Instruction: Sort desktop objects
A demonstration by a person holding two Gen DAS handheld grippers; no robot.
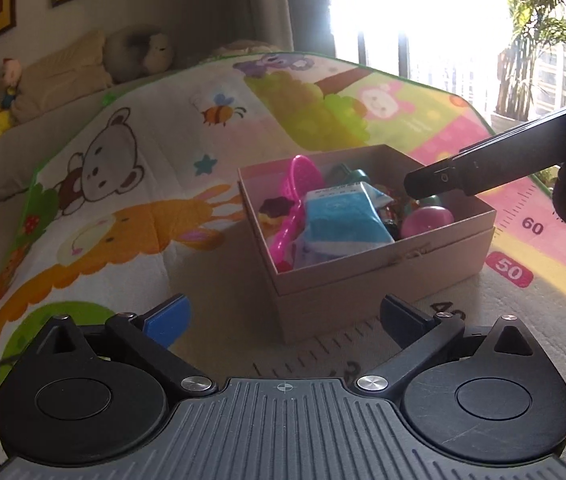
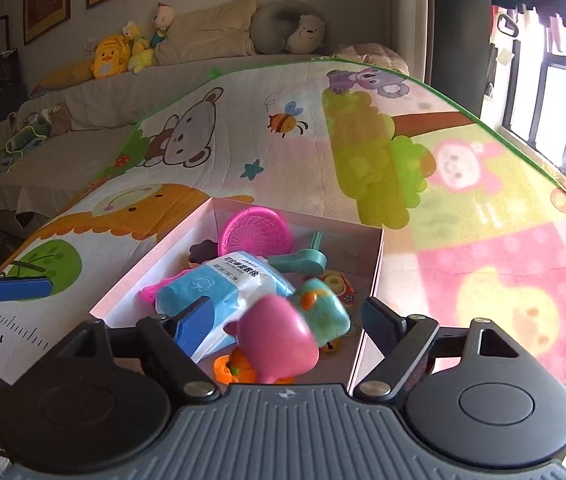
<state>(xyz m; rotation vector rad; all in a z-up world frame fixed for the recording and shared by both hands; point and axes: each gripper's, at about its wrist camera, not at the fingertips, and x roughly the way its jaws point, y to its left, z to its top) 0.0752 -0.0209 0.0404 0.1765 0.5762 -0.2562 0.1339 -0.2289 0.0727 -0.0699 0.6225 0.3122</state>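
A pink cardboard box (image 1: 383,276) stands on the play mat. It holds a blue and white wipes pack (image 1: 339,220), a pink sieve (image 1: 301,174), a teal toy and a pink egg-shaped toy (image 1: 427,220). My left gripper (image 1: 283,320) is open and empty, low in front of the box. My right gripper (image 2: 279,320) is open above the box (image 2: 155,264); a pink and teal toy (image 2: 287,332), blurred, lies between its fingers without being gripped, over the wipes pack (image 2: 227,284). The right gripper's finger (image 1: 455,176) shows over the box in the left wrist view.
A cartoon play mat (image 2: 323,152) with a ruler print covers the surface. A sofa (image 2: 123,92) with plush toys (image 2: 111,56) and pillows stands behind. A bright window (image 1: 403,8) is at the right. An orange toy (image 2: 235,368) lies in the box.
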